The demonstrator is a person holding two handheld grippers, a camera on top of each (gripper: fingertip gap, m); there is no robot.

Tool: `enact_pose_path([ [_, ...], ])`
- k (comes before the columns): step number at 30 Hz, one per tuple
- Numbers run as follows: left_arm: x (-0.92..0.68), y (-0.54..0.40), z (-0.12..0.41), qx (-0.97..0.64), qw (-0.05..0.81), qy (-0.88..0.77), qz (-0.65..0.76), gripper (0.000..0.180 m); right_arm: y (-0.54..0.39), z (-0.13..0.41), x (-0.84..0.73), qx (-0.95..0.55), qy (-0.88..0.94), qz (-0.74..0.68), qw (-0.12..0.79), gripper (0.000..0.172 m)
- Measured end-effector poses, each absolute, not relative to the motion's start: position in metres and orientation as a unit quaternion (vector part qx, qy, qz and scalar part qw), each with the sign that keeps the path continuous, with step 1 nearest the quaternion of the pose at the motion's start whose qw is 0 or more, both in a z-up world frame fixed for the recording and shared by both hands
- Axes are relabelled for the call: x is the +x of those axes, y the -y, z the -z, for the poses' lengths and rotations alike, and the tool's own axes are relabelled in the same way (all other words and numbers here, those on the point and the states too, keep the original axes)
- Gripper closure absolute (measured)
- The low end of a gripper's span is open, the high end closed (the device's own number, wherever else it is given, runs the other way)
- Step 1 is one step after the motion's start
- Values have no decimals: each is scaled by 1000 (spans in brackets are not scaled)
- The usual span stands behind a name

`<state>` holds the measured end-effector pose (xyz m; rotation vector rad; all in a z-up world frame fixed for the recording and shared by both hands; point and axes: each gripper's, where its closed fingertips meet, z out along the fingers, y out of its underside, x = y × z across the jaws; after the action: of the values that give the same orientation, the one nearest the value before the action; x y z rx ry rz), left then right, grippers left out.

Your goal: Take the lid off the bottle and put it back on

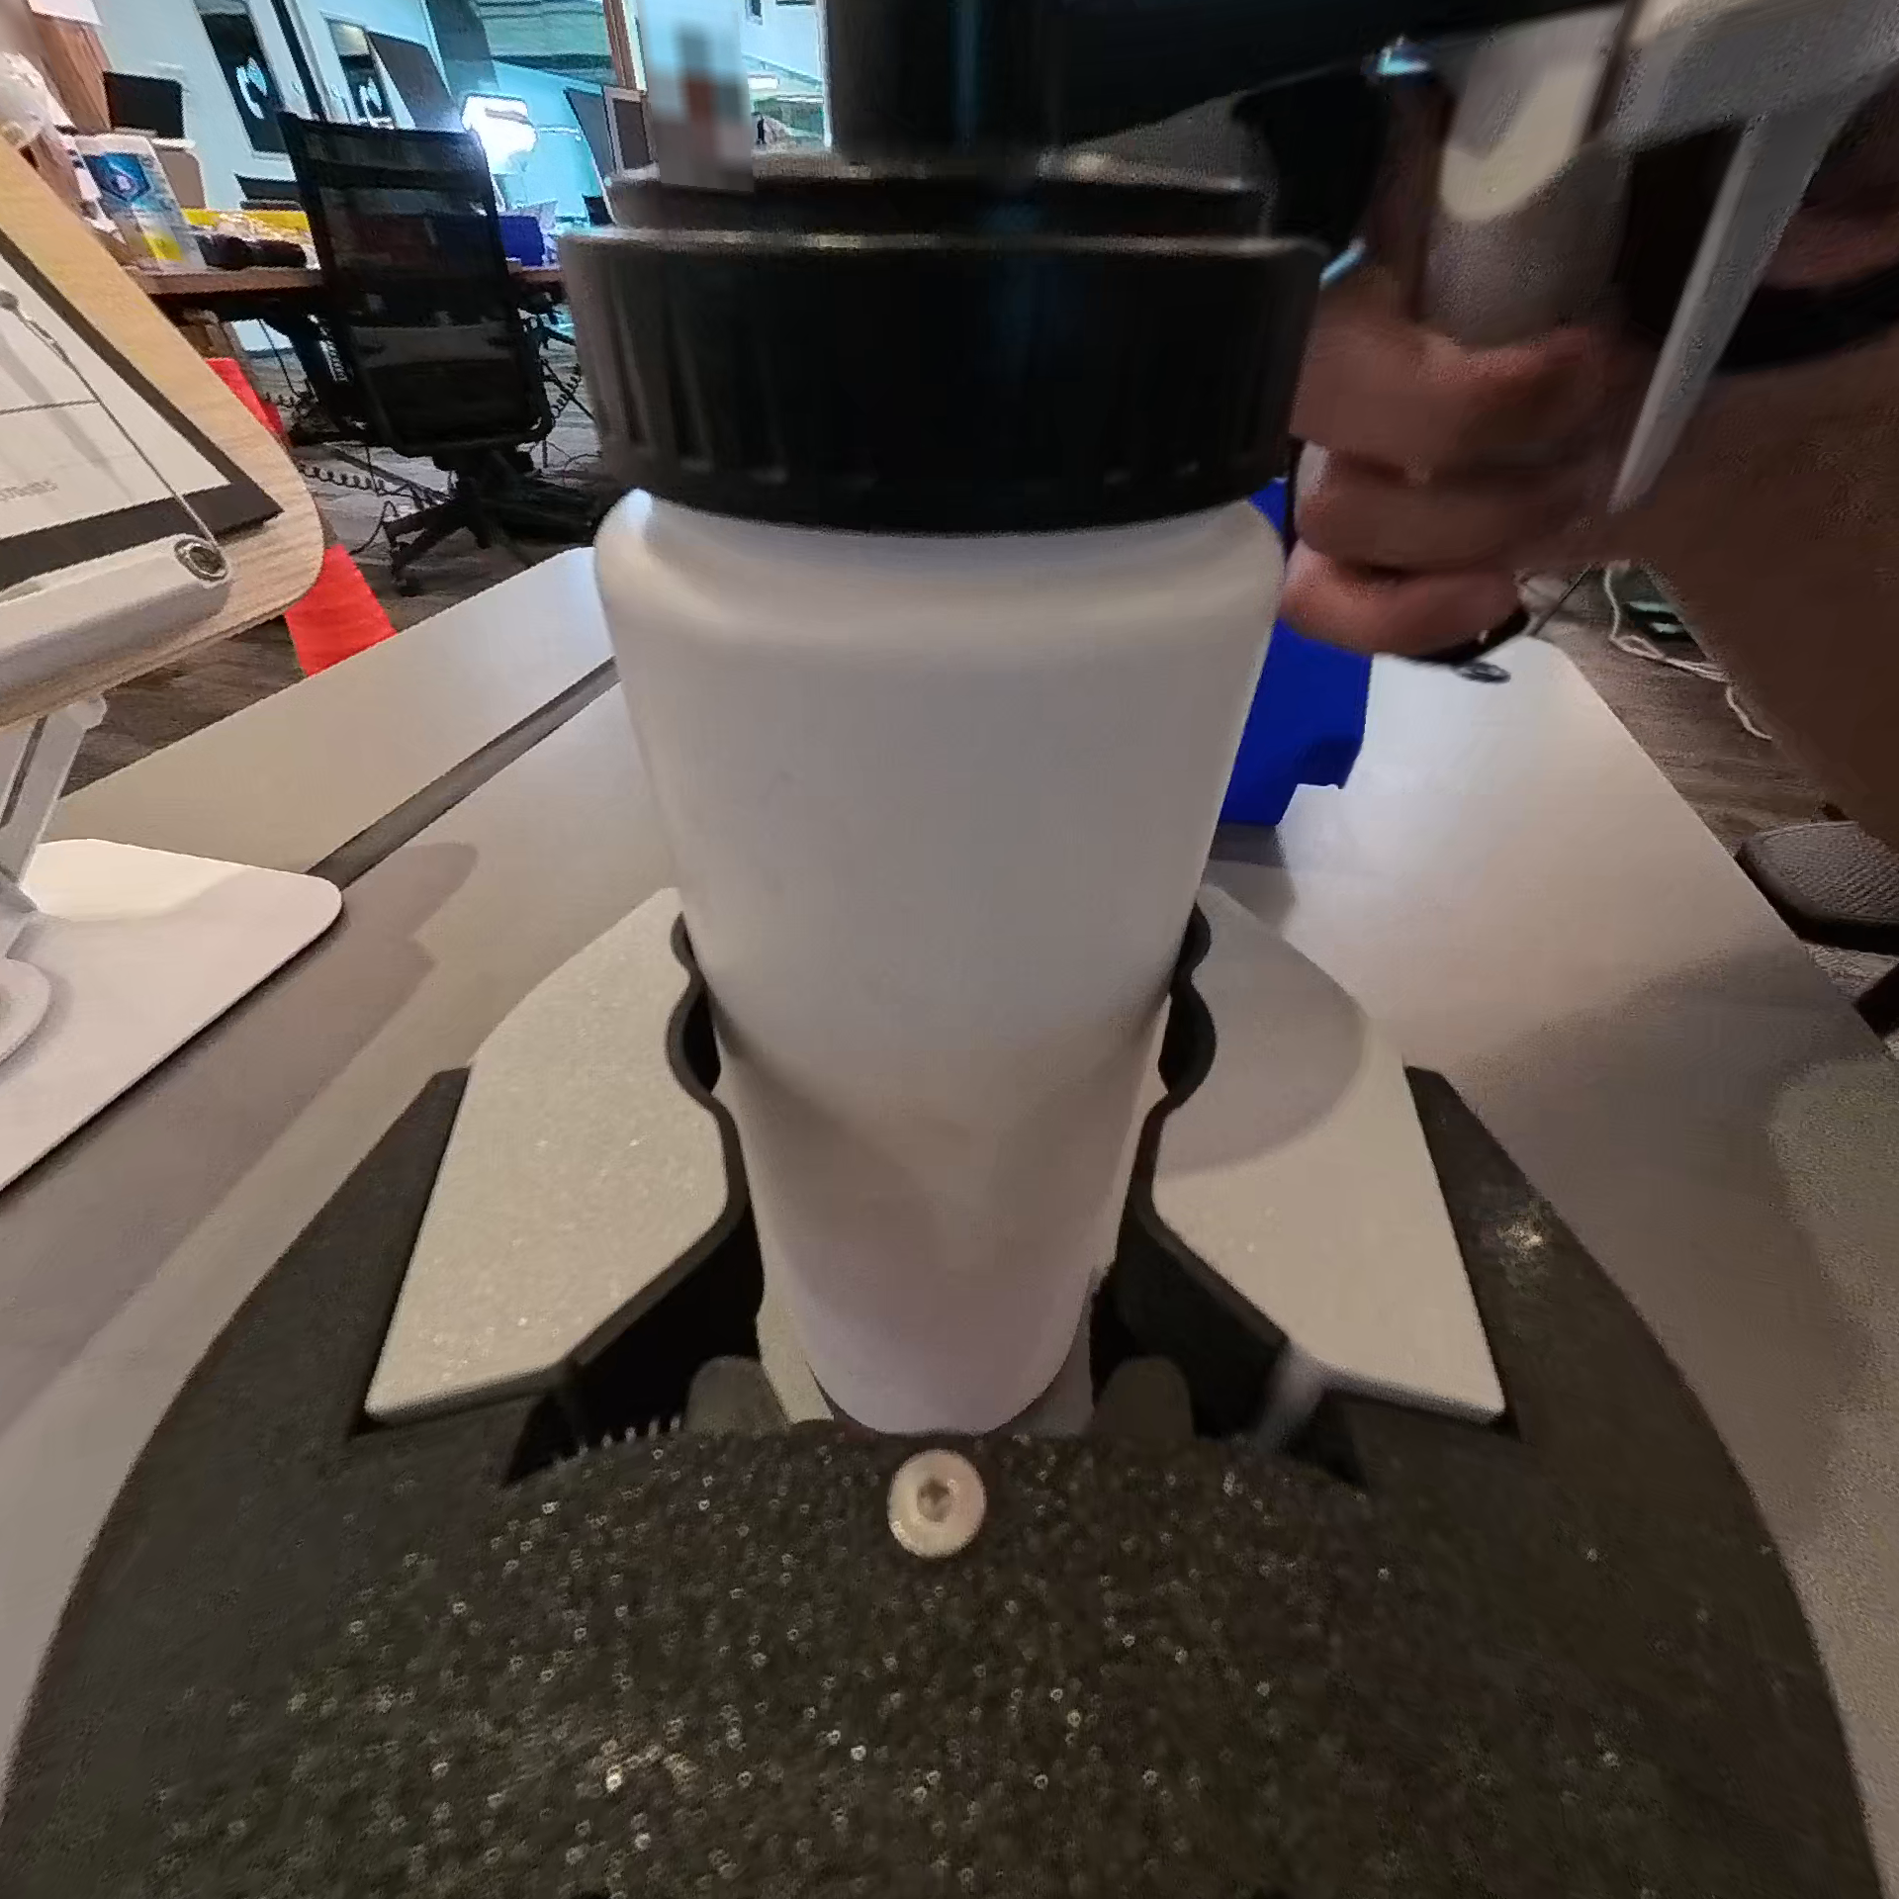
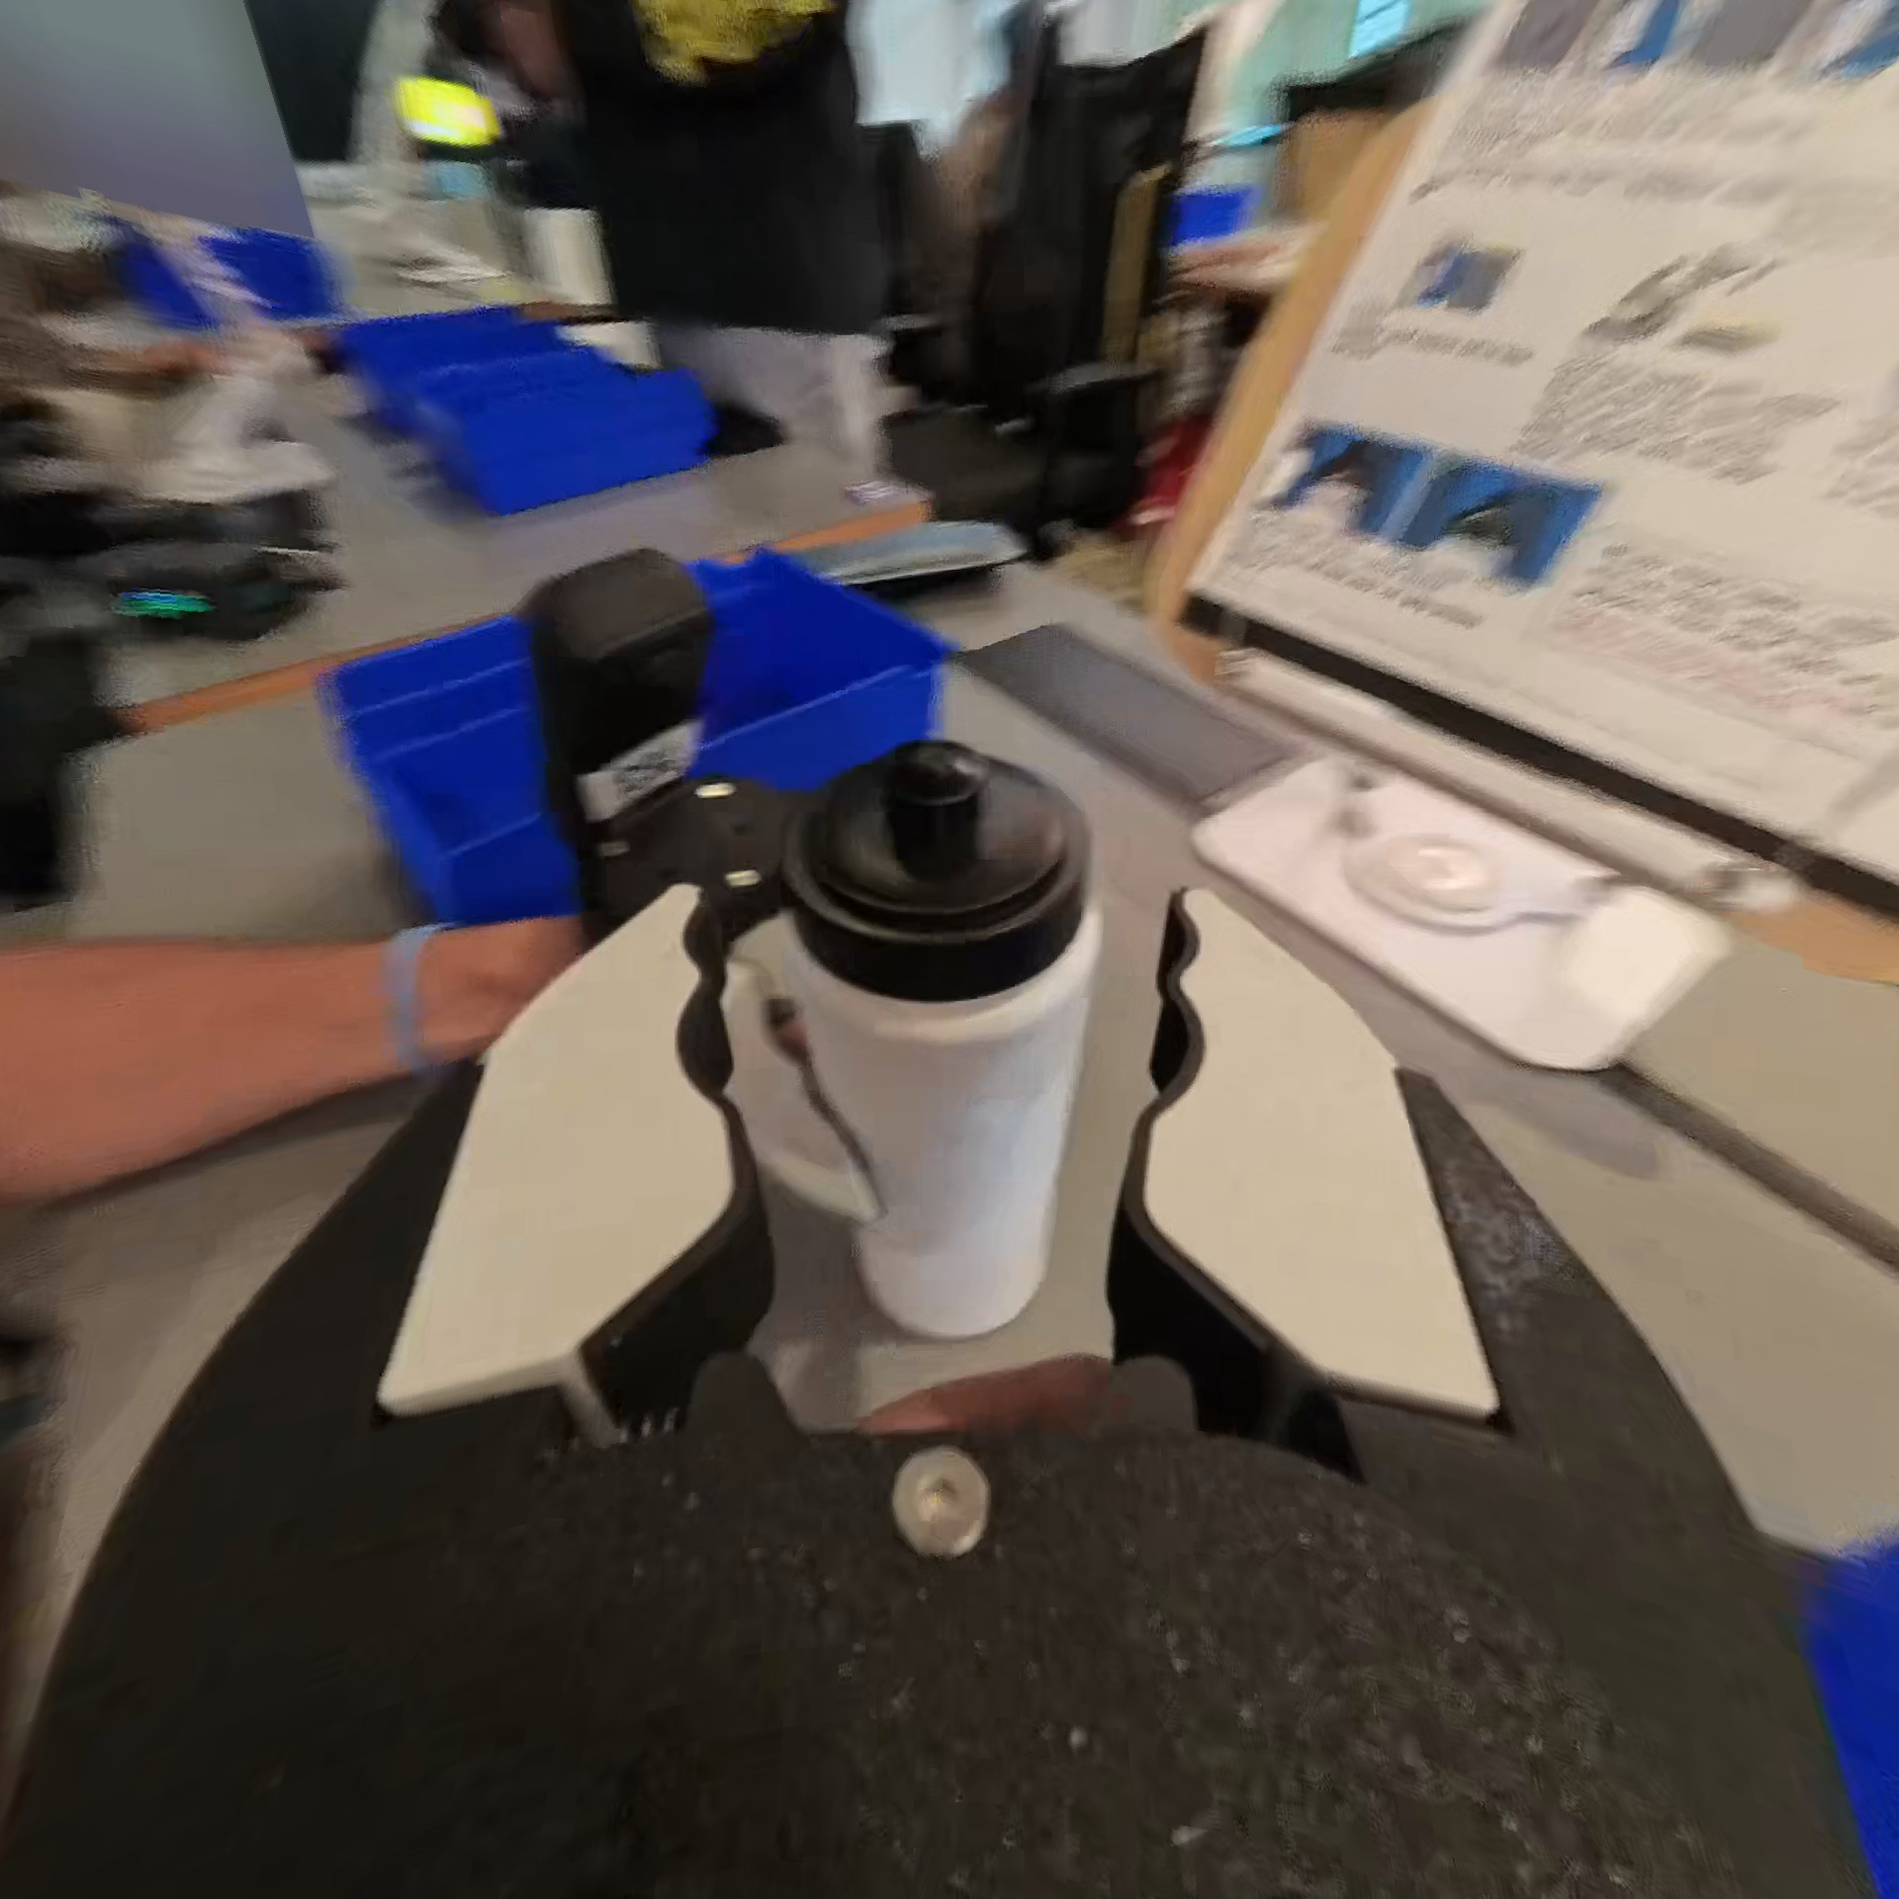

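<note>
Left gripper point(image 1: 940, 966) clamps the white bottle point(image 1: 940, 873) standing on the table point(image 1: 1541, 925); right gripper point(image 2: 940, 987), jaws wide, should drop squarely around the black lid point(image 2: 935, 873), then squeeze and twist

I'm working in an open office-lab: black mesh office chair point(image 1: 432, 298), grey tables point(image 1: 1490, 925), blue storage bins point(image 2: 534, 421), a propped poster board point(image 2: 1603, 411).
</note>
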<state>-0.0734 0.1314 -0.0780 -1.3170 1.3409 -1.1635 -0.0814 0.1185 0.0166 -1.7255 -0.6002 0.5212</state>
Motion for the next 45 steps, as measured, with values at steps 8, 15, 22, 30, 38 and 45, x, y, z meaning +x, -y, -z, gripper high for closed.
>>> enact_pose_path([
  [8, -74, -132, 78, -532, 448, -541, 473, 96, -127, 1, -92, -726, 335, -324, 506, 91],
  [15, -74, -132, 78, -535, 448, -540, 471, 96, -138, 3, -101, -706, 303, -309, 561, 105],
  [22, -73, -132, 78, -534, 448, -542, 469, 96, -138, 2, -98, -720, 152, -184, 652, 105],
  [30, -74, -132, 78, -533, 448, -542, 471, 96, -137, 6, -100, -765, 106, -80, 630, 103],
  [38, -74, -131, 78, -530, 448, -544, 472, 96, -99, -7, -89, -727, 348, -244, 539, 94],
  [45, -74, -129, 78, -521, 443, -547, 483, 96, -133, -4, -93, -705, 388, -347, 481, 92],
])
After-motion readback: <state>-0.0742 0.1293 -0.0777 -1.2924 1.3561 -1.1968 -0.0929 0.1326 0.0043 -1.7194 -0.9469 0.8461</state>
